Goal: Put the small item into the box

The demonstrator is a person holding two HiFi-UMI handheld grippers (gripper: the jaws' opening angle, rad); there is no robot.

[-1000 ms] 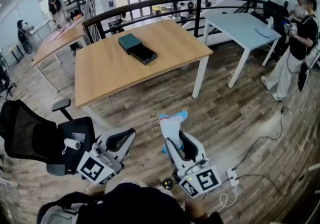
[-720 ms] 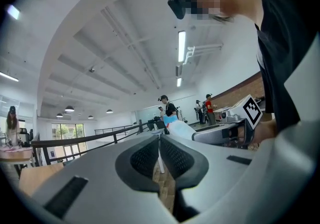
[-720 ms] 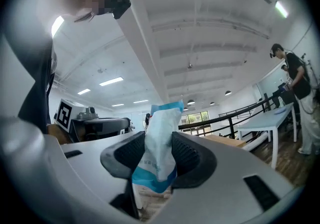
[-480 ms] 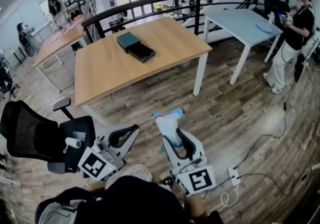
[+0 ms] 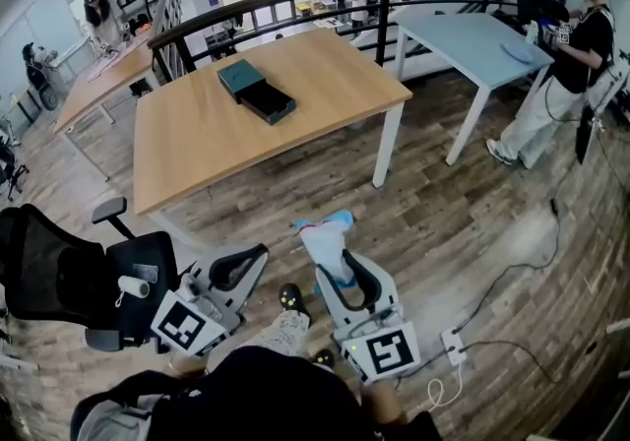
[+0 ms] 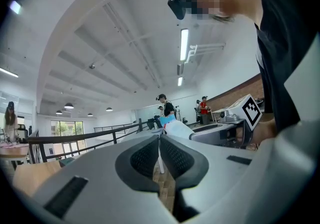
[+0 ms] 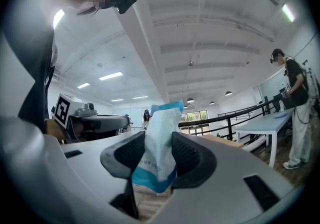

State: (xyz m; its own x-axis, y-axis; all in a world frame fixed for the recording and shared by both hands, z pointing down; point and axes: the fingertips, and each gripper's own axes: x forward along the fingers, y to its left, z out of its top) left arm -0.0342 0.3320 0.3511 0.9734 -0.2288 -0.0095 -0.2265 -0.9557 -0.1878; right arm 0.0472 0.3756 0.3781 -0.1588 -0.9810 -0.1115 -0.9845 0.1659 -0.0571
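Note:
The small item is a white and blue packet [image 5: 323,242] [image 7: 161,138], standing up between the pads of my right gripper [image 5: 337,268] [image 7: 159,142], which is shut on it low over the wooden floor. The packet [image 6: 176,127] also shows in the left gripper view, off to the right. My left gripper [image 5: 258,256] [image 6: 160,149] hangs beside it at the left, its jaws shut with nothing in them. The box [image 5: 268,102] lies open and black on the wooden table [image 5: 197,149], far ahead of both grippers, with its dark teal lid [image 5: 240,78] next to it.
A black office chair [image 5: 69,277] stands close at the left. A pale blue table [image 5: 472,40] and a standing person [image 5: 576,50] are at the right. A black railing [image 5: 295,1] runs behind the tables. A power strip [image 5: 455,344] with cables lies on the floor at the right.
Both grippers have drifted a little left in the head view, the packet still held. A shoe has stepped forward between them. The person at the right has shifted.

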